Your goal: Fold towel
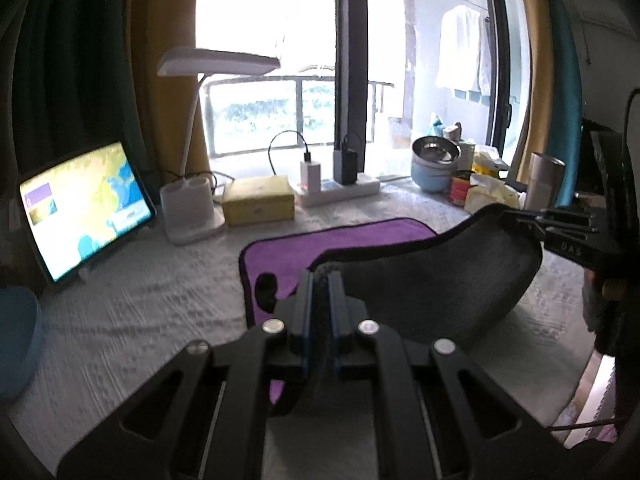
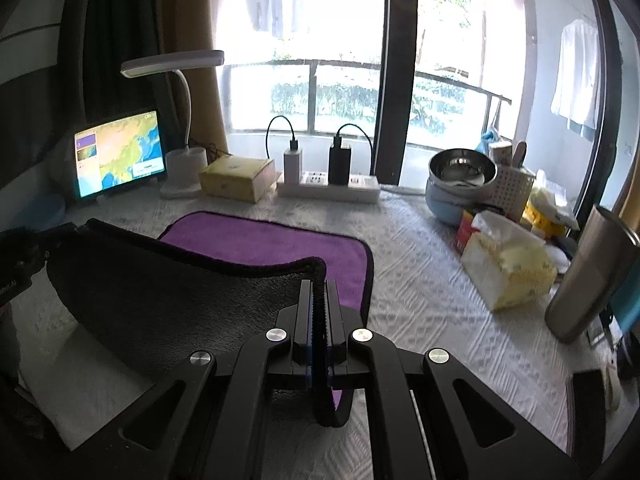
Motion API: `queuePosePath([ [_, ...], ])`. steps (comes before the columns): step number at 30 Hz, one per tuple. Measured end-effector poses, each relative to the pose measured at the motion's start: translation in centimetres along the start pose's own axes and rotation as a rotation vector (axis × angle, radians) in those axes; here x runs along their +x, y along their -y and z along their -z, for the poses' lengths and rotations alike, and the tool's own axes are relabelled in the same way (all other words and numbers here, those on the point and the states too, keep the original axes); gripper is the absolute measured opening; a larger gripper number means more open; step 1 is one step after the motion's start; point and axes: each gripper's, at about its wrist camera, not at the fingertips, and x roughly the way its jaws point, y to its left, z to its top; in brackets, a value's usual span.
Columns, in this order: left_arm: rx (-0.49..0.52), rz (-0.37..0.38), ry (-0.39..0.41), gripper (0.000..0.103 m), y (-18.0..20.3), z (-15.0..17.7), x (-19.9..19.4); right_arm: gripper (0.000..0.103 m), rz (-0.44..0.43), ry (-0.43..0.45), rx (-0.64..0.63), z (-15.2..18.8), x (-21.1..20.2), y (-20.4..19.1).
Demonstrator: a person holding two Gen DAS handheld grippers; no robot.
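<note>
A towel, purple on one face (image 1: 320, 240) and dark grey on the other (image 1: 432, 280), lies on the white textured table cover. Its near edge is lifted and curls over the purple part. My left gripper (image 1: 322, 276) is shut on the towel's near left corner. My right gripper (image 2: 319, 284) is shut on the near right corner, with the grey underside (image 2: 168, 292) sagging between the two. The right gripper also shows at the right of the left wrist view (image 1: 560, 224). The far half of the towel (image 2: 272, 244) lies flat.
Behind the towel stand a lit tablet (image 2: 120, 152), a white desk lamp (image 2: 176, 120), a yellow box (image 2: 236, 180) and a power strip with chargers (image 2: 332, 188). At the right are stacked bowls (image 2: 460, 184), a tissue pack (image 2: 508, 268) and a steel tumbler (image 2: 588, 276).
</note>
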Motion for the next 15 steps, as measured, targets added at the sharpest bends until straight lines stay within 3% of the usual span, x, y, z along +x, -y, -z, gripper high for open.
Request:
queuePosePath([
  [15, -0.034, -0.026, 0.017, 0.007, -2.0, -2.7, 3.7, 0.005, 0.013, 0.075, -0.003, -3.0, 2.2, 0.7],
])
